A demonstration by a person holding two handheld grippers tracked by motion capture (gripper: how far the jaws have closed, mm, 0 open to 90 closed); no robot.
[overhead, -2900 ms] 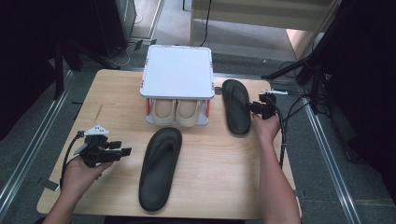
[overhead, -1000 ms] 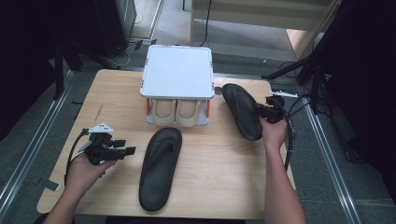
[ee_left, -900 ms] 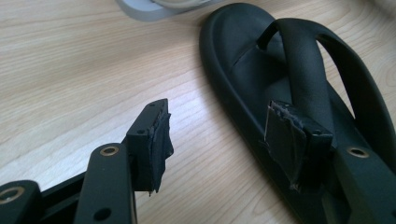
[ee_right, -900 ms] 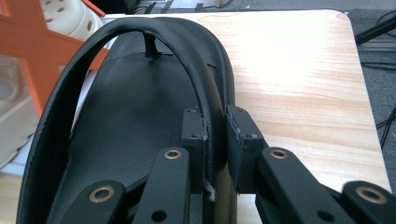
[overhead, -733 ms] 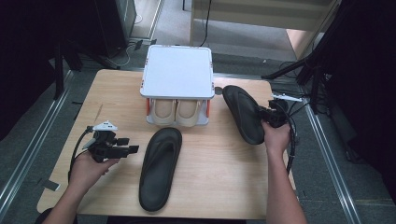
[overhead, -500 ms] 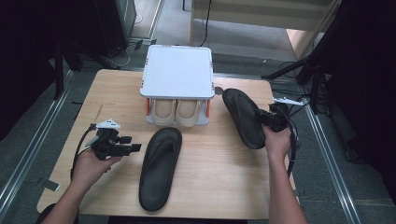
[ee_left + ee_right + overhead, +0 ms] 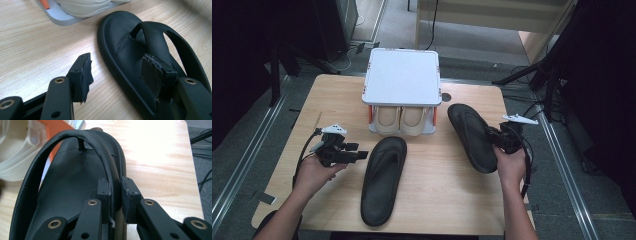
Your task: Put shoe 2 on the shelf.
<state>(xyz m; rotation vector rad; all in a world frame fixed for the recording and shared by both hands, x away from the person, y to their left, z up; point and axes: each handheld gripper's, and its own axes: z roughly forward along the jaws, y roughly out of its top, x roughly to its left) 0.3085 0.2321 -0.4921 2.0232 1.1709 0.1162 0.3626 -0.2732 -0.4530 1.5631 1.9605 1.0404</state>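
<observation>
High view: two black flip-flops are seen on the wooden table (image 7: pixel 462 200) in front of a small white shoe rack (image 7: pixel 402 77) whose lower tier already holds a pair of cream shoes (image 7: pixel 401 117). The right flip-flop (image 7: pixel 472 135) lies at the table's right side, angled, just beside the rack's corner; its strap is pinched between the pads of the right gripper (image 7: pixel 492 140) — confirmed in the right gripper view, where the jaws are closed on the strap (image 7: pixel 110 170) and the sole appears tilted. The left flip-flop (image 7: pixel 384 180) rests flat near the table's middle, toe toward the rack. The left gripper (image 7: pixel 357 156) is held spread just beside its toe end; in the left gripper view one pad (image 7: pixel 153 73) stands over the footbed and the other (image 7: pixel 82 72) over bare wood, nothing yet clamped. Judged progress: early — one sandal grasped but not placed, the other merely approached. Remaining, presumably: both flip-flops to be carried to the rack, whose white top is bare.
</observation>
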